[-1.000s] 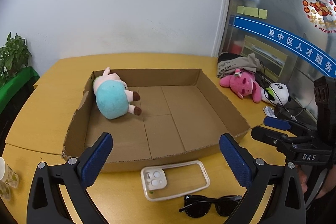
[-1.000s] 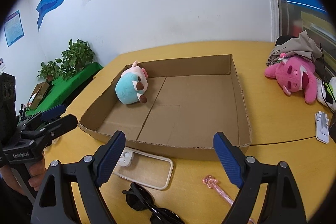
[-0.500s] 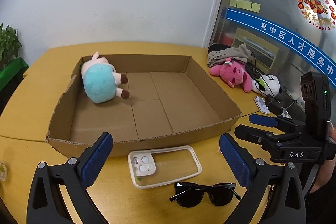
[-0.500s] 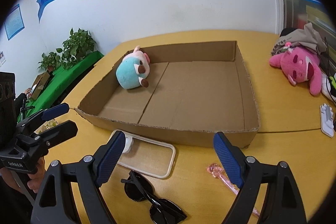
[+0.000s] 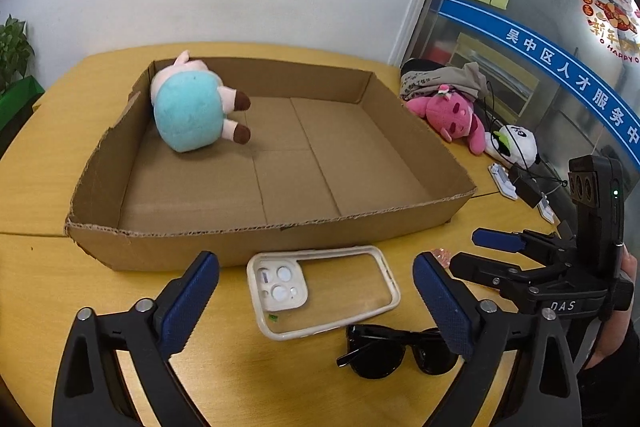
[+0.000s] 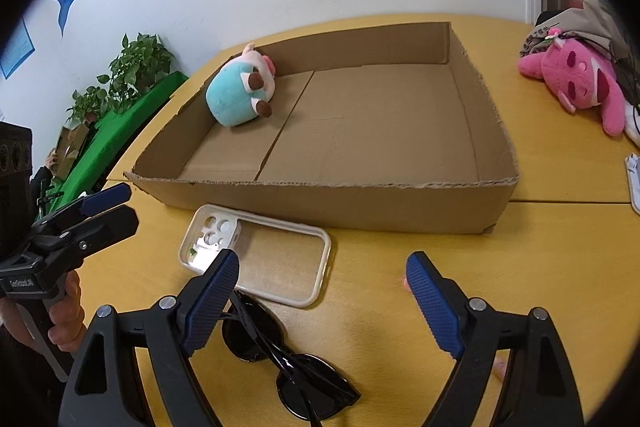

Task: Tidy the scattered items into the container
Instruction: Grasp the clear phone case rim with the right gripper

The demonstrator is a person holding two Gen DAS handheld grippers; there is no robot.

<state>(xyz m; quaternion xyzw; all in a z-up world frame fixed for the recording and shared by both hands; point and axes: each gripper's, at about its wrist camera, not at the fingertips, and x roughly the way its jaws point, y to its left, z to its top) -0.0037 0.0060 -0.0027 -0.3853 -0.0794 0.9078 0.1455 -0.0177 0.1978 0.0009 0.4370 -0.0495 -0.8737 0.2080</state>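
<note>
While both grippers hang over the near side of the yellow table [image 5: 44,163], the cardboard box [image 5: 280,235] serves as landmark. Left gripper [image 5: 316,301]: jaws spread wide, nothing between them, poised above the clear phone case [image 5: 324,291], which lies flat just in front of the box's near wall, not touching it as far as shows. Right gripper [image 6: 322,299]: jaws likewise wide apart and holding nothing, over bare table in front of the box. Black sunglasses [image 6: 280,359] lie folded nearer the cameras than the case, just beside it. Inside the box, a blue-and-pink plush [image 5: 192,107] rests in the far left corner. Right of the box, outside it: pink plush [image 5: 448,115], then a black-and-white plush [image 5: 516,143].
</note>
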